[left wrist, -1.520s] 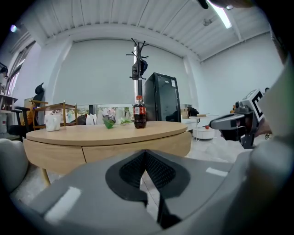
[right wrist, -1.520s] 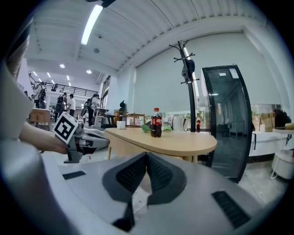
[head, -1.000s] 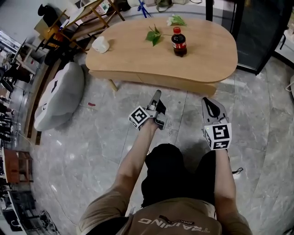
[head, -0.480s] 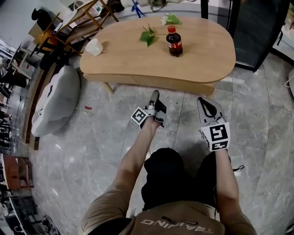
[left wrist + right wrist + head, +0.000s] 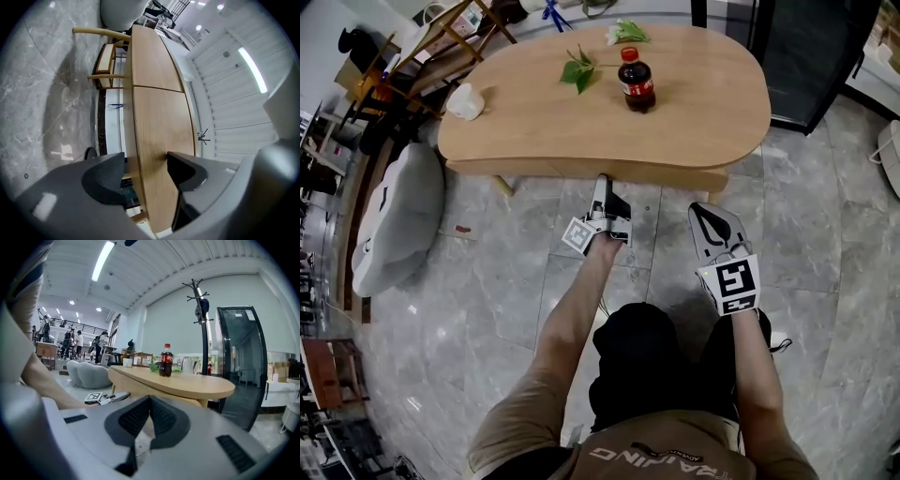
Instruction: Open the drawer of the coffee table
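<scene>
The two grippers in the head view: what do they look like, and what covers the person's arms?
The left gripper and right gripper are light grey shells with dark pads; each carries a white cube with black square markers. The arms are bare below short tan sleeves. The left jaws have just been opening, with nothing gripped between them.

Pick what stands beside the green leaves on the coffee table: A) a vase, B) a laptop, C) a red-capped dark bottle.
C: a dark bottle with a red cap stands upright just right of the green leaves on the coffee table.
</scene>
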A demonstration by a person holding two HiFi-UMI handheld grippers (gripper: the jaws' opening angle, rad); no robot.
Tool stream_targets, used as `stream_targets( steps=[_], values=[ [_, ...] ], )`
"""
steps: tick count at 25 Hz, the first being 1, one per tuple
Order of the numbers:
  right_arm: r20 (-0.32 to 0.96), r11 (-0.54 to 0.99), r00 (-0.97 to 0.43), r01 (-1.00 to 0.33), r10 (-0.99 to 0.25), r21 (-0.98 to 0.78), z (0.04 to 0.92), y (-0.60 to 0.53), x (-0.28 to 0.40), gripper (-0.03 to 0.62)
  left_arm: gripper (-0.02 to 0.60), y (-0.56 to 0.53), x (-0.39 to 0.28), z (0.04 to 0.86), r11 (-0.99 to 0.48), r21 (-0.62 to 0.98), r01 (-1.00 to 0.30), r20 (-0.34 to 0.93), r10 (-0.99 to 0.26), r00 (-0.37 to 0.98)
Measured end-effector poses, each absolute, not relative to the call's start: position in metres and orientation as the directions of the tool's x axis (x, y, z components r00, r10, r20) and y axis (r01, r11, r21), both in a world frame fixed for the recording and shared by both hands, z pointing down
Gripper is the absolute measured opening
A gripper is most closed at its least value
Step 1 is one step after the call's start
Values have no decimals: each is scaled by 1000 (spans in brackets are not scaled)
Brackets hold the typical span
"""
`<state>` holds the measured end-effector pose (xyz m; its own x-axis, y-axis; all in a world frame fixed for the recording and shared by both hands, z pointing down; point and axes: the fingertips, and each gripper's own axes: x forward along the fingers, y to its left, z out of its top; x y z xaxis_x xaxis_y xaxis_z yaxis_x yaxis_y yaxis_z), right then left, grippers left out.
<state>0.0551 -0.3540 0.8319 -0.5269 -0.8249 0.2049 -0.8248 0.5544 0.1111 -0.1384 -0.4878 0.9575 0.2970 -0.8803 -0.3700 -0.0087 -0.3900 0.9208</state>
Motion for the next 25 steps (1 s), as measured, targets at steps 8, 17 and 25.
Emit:
stream_targets(
  steps=[8,17,25],
  values=[
    [229,565,-531,-816,-816,120,839,-350,51,5,264,-491,-141,943,-520,838,164,-545,-806,231],
    [212,561,-534,-823,-819,95,833,-347,43,5,245,-483,-139,944,-498,850,171,-527,-810,257],
    [194,543,-524,-838,-829,55,816,-345,42,5,236,-442,-147,944,-511,843,168,-538,-796,278]
  ],
)
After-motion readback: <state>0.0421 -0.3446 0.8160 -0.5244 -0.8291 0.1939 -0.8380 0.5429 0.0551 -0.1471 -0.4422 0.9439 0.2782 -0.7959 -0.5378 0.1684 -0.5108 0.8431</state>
